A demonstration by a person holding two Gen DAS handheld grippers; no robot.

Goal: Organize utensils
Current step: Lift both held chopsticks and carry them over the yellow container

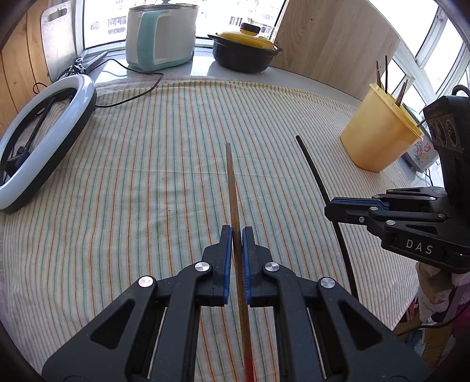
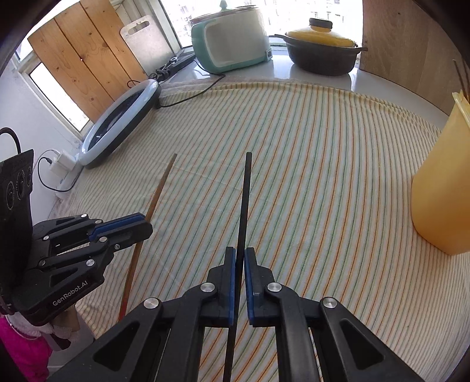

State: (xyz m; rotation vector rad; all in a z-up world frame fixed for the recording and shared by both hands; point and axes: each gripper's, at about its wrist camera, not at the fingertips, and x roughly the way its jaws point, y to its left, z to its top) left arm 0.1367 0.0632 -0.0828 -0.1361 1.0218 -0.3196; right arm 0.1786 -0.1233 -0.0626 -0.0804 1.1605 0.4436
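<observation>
Chopsticks in transit: left gripper [image 1: 237,232] jaws clamped on brown chopstick [image 1: 233,188], right gripper [image 2: 240,254] jaws clamped on black chopstick [image 2: 245,199]. Next move likely requires tipping both into yellow holder [image 1: 379,138], beside right gripper.

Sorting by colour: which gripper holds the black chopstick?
The right gripper holds the black chopstick; the left gripper holds a brown wooden one.

Bright daylight from the windows [image 1: 205,17] behind my desk [image 2: 317,79], panes blown out white. Soft shadows, mild glare on the bare far desk edge. Heavy fisheye bending, dark vignette in all corners. Focus sharp.
</observation>
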